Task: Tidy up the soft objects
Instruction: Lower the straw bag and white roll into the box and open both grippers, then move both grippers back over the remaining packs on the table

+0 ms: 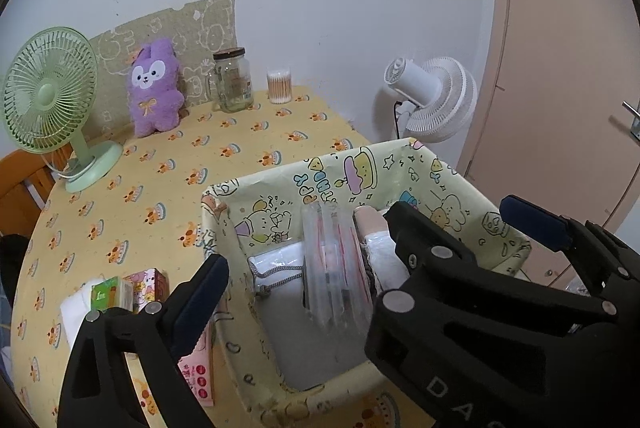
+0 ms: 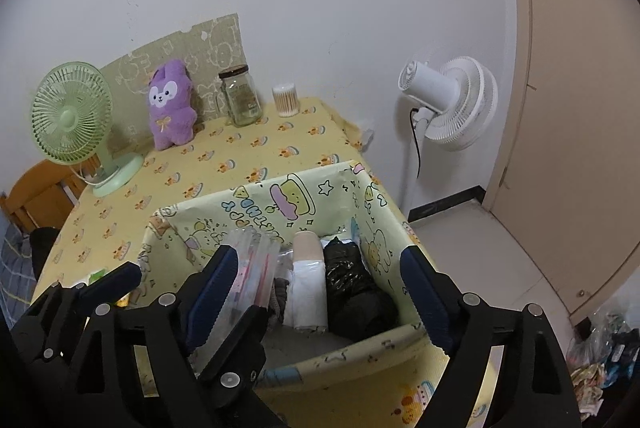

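A cartoon-print box [image 1: 280, 184] stands on the yellow tablecloth, near its right edge. Inside lie a clear plastic packet [image 1: 336, 268] with red stripes, a white and beige roll [image 2: 306, 284], a black bundle [image 2: 352, 288] and a white pouch [image 1: 280, 260] with a grey cord. My left gripper [image 1: 348, 240] hangs open over the box's near side, nothing between its fingers. My right gripper [image 2: 318, 254] is open above the white roll and black bundle and touches neither. The two grippers overlap, with a finger [image 1: 420, 240] of the right one crossing the left view. Small tissue packs [image 1: 116, 294] lie left of the box.
Along the back wall stand a green desk fan [image 1: 52, 96], a purple plush rabbit [image 1: 154, 88], a glass jar [image 1: 232, 80] and a tub of cotton swabs [image 1: 279, 84]. A white floor fan [image 2: 448, 104] and a door are to the right. A wooden chair [image 2: 36, 196] sits at left.
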